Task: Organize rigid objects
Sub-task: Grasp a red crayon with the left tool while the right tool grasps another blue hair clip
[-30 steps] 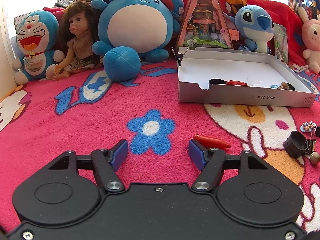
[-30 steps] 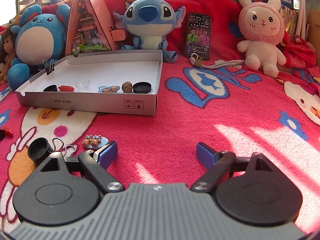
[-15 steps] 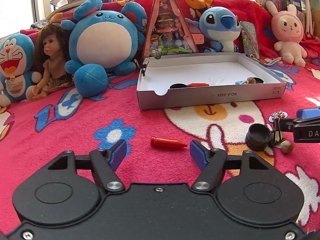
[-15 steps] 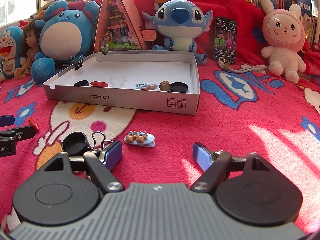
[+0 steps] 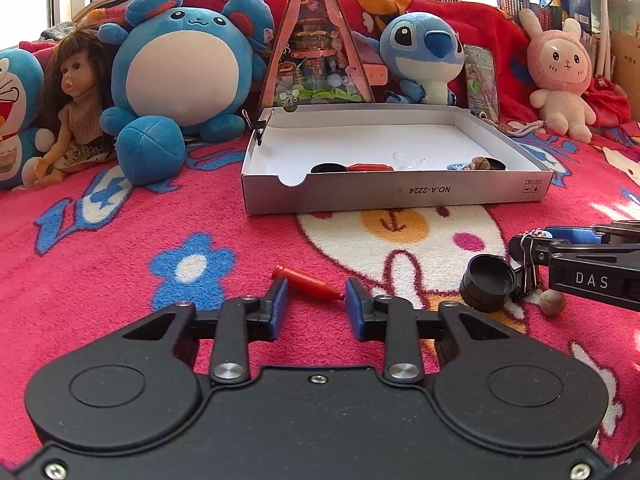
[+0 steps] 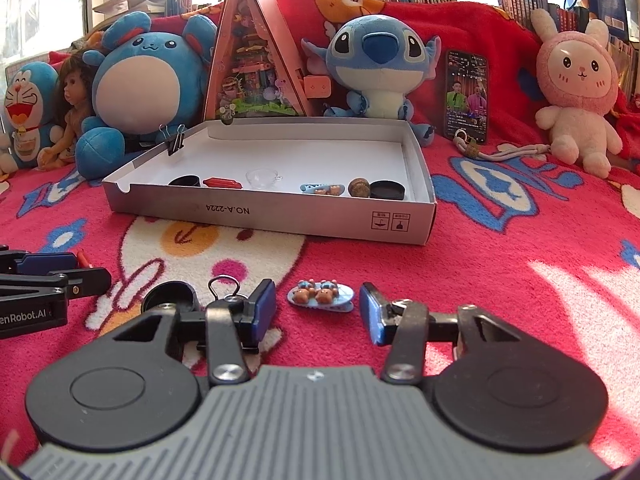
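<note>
A red bullet-shaped piece [image 5: 307, 282] lies on the pink blanket between the tips of my open left gripper [image 5: 314, 305]. A blue clip with two small bears [image 6: 321, 296] lies between the tips of my open right gripper [image 6: 318, 310]. A black cap [image 5: 487, 282], a binder clip [image 5: 528, 270] and a small brown ball [image 5: 552, 303] lie to the right in the left wrist view. The white cardboard box [image 5: 396, 192] holds several small items; it also shows in the right wrist view [image 6: 280, 210].
Plush toys, a doll [image 5: 76, 108], a triangular diorama [image 5: 316, 40] and a phone [image 6: 466, 96] line the back. A binder clip [image 6: 176, 140] is clamped on the box's far left wall. The other gripper [image 5: 580, 268] reaches in from the right in the left wrist view.
Both grippers have moved forward and lower. The red piece now lies between the left fingertips and the bear clip between the right fingertips. Both jaws have narrowed a little.
</note>
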Available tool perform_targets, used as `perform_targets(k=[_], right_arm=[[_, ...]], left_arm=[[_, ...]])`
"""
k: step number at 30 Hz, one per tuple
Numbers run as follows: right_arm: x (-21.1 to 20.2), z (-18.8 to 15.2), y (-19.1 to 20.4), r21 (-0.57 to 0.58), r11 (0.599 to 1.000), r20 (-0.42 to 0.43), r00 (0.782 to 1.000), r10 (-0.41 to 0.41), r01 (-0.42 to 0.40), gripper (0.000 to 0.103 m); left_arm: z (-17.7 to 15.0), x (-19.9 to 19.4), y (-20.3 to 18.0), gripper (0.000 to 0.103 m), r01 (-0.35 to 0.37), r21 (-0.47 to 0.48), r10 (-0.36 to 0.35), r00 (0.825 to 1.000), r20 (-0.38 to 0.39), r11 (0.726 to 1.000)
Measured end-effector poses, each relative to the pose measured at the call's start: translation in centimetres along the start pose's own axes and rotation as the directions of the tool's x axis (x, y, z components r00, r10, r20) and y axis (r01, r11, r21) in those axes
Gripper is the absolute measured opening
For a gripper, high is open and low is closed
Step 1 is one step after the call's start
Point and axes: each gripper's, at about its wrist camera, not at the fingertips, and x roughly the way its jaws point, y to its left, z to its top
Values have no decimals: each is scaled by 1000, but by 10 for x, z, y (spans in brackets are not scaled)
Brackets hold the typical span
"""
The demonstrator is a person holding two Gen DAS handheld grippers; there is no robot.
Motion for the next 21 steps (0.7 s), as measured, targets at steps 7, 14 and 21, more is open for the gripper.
perform_targets(k=[7, 14, 21], right_arm=[[0, -1, 4, -14, 1000, 7, 1000, -2, 2, 40], [1, 0, -4, -11, 1000, 1, 1000, -17, 17, 39], [1, -1, -5, -18, 1000, -2, 1000, -19, 19, 40]], left_arm=[[3, 0, 2, 21, 3, -15, -3, 1000, 7, 1000], [3, -3, 6, 51, -33, 58, 32, 999, 31, 998], [6, 9, 12, 60, 8, 168, -12, 1000, 28, 986]])
